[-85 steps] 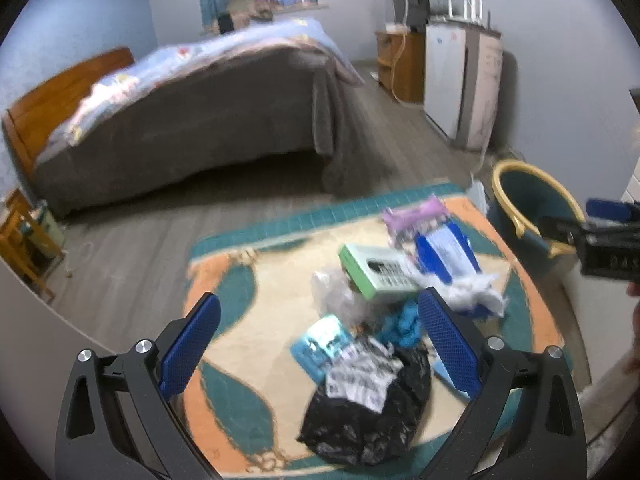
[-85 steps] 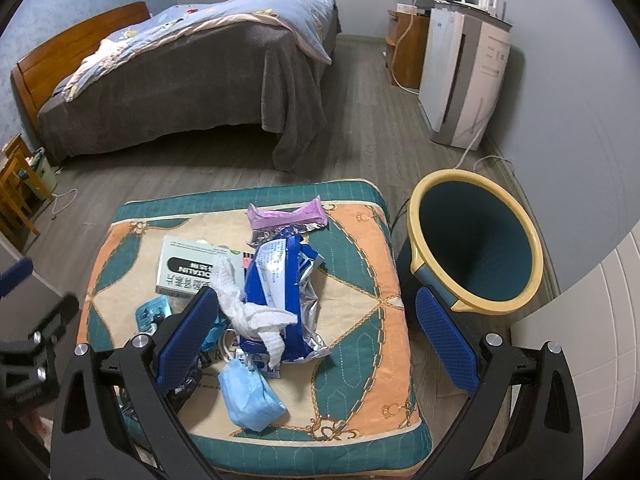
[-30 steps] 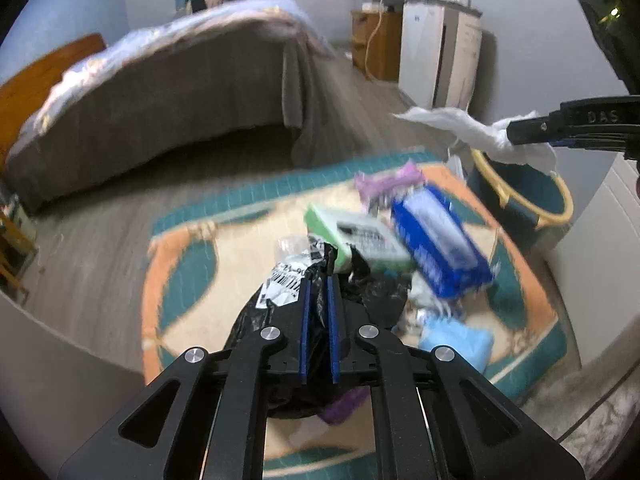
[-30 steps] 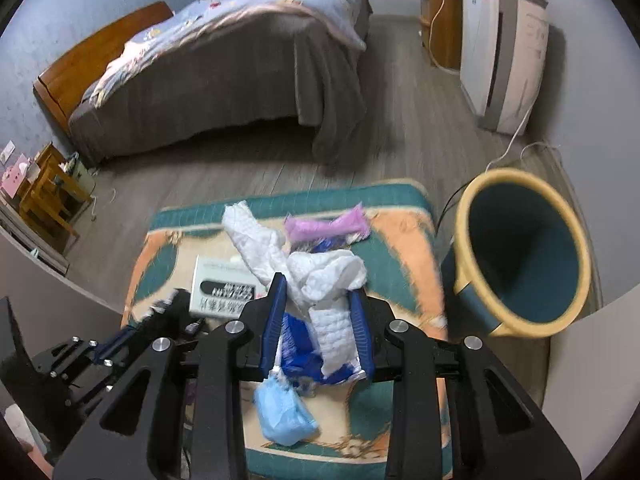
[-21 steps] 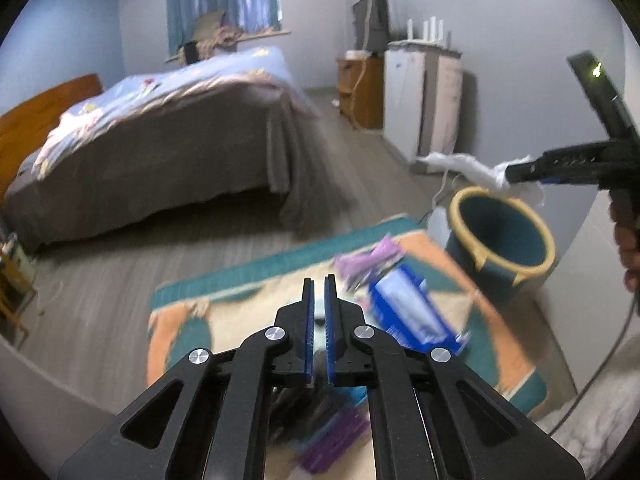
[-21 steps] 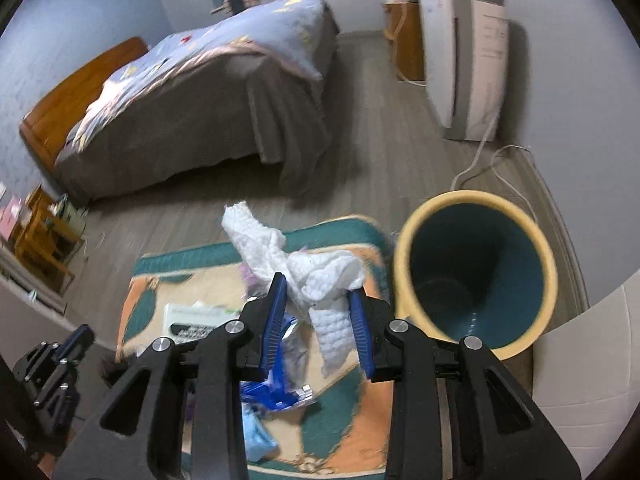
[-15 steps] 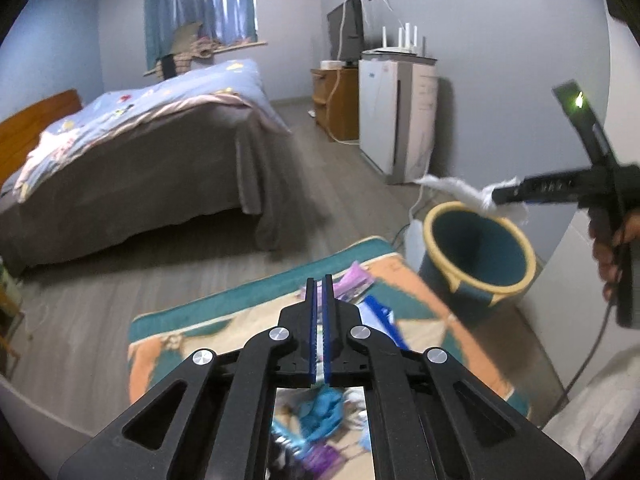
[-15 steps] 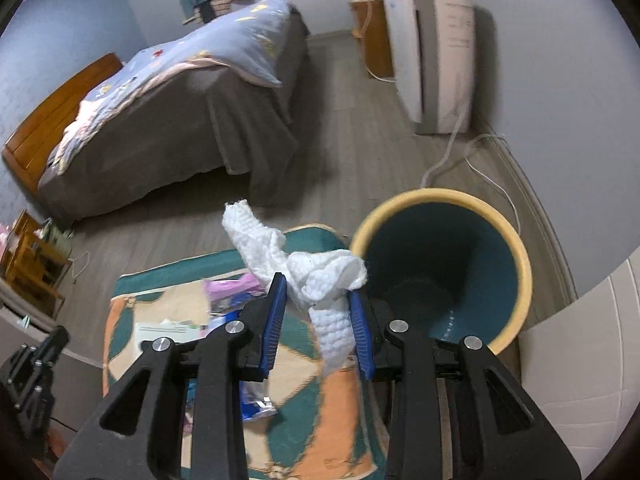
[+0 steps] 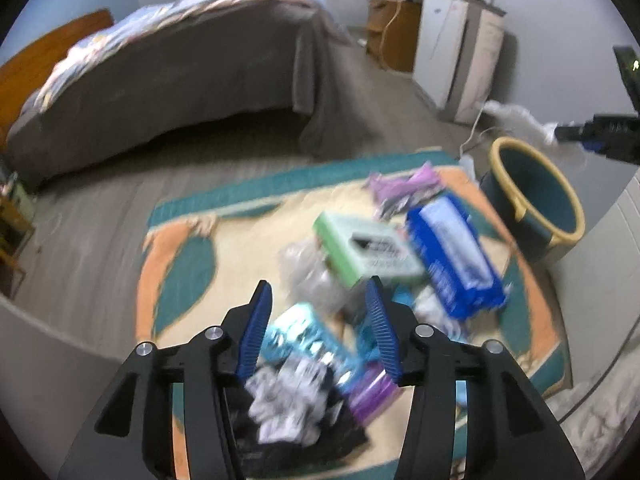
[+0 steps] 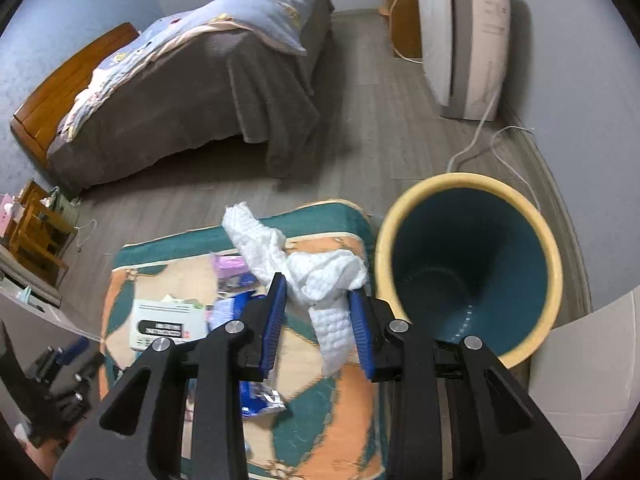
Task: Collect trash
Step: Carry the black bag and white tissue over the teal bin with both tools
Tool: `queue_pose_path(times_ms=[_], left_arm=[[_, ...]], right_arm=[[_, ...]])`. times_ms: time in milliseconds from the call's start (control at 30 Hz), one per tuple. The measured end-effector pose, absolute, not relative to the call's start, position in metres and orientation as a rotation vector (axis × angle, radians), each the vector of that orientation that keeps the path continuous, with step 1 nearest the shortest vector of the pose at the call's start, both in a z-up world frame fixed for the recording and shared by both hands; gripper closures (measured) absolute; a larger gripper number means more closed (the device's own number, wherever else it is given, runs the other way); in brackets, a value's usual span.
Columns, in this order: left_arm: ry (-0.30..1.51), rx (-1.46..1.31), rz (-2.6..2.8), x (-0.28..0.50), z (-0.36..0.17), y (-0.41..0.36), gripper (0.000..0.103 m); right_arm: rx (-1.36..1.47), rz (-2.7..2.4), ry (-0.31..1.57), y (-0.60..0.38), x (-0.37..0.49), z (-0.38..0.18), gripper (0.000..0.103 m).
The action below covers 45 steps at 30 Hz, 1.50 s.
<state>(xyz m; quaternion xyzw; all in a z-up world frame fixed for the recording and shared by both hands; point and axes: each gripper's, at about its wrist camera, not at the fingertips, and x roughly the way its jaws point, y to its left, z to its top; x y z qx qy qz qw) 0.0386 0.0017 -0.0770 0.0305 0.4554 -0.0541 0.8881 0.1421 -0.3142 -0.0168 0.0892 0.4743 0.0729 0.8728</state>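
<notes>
Trash lies heaped on a patterned rug [image 9: 180,264]: a green box [image 9: 364,248], a blue packet [image 9: 452,252], a purple wrapper [image 9: 404,188], a teal packet [image 9: 308,336] and a black bag [image 9: 300,432]. My left gripper [image 9: 318,284] hovers above the near end of the heap. Its jaws are opening and the pads press on nothing. My right gripper [image 10: 318,286] is shut on a crumpled white paper towel [image 10: 320,272]. It hangs just left of the rim of the teal bin with a yellow rim [image 10: 464,179], which looks bare inside.
A bed [image 10: 192,92] with a grey cover fills the far left. A white appliance [image 10: 464,36] stands against the far wall, and its cable [image 10: 484,136] trails across the wood floor toward the bin. A small wooden shelf [image 10: 32,232] stands at the left, a tiled wall [image 10: 592,380] at the right.
The left gripper, shut and raised half a second ago, has dropped back over the heap with its jaws apart. The right gripper has carried the towel rightward to the bin's rim.
</notes>
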Motion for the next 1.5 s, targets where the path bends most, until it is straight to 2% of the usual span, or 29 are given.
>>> queue_pose_path(times_ms=[200, 400, 433, 467, 500, 533, 567, 767, 1067, 1233, 1500], left_arm=[[1.006, 0.126, -0.133, 0.015, -0.099, 0.004, 0.042], [1.119, 0.207, -0.133, 0.010, -0.133, -0.002, 0.045], [1.135, 0.228, -0.128, 0.010, -0.138, -0.003, 0.051], [1.143, 0.236, -0.133, 0.010, -0.140, -0.004, 0.076], [1.148, 0.240, -0.138, 0.010, -0.142, -0.003, 0.090], [1.139, 0.248, -0.137, 0.009, -0.139, -0.004, 0.090], [1.124, 0.254, -0.137, 0.009, -0.136, -0.005, 0.094], [1.004, 0.205, -0.121, 0.006, -0.098, 0.000, 0.095], [0.731, 0.164, -0.166, 0.012, -0.010, -0.025, 0.095], [0.687, 0.157, -0.263, 0.043, 0.018, -0.068, 0.095], [0.720, 0.148, -0.449, 0.106, 0.013, -0.153, 0.095]], right_arm=[[0.171, 0.163, 0.993, -0.293, 0.141, -0.015, 0.072], [0.134, 0.152, 0.998, -0.280, 0.134, -0.014, 0.072], [0.126, 0.149, 1.000, -0.279, 0.133, -0.014, 0.072], [0.121, 0.147, 1.001, -0.280, 0.132, -0.015, 0.072], [0.118, 0.145, 1.002, -0.280, 0.130, -0.015, 0.072], [0.119, 0.142, 1.002, -0.282, 0.129, -0.015, 0.072], [0.121, 0.139, 0.999, -0.284, 0.126, -0.013, 0.072], [0.166, 0.107, 0.959, -0.310, 0.113, 0.000, 0.072], [0.169, 0.017, 0.897, -0.361, 0.111, 0.018, 0.072], [0.226, -0.042, 0.919, -0.393, 0.122, 0.003, 0.072], [0.322, -0.155, 0.963, -0.435, 0.144, -0.037, 0.072]])
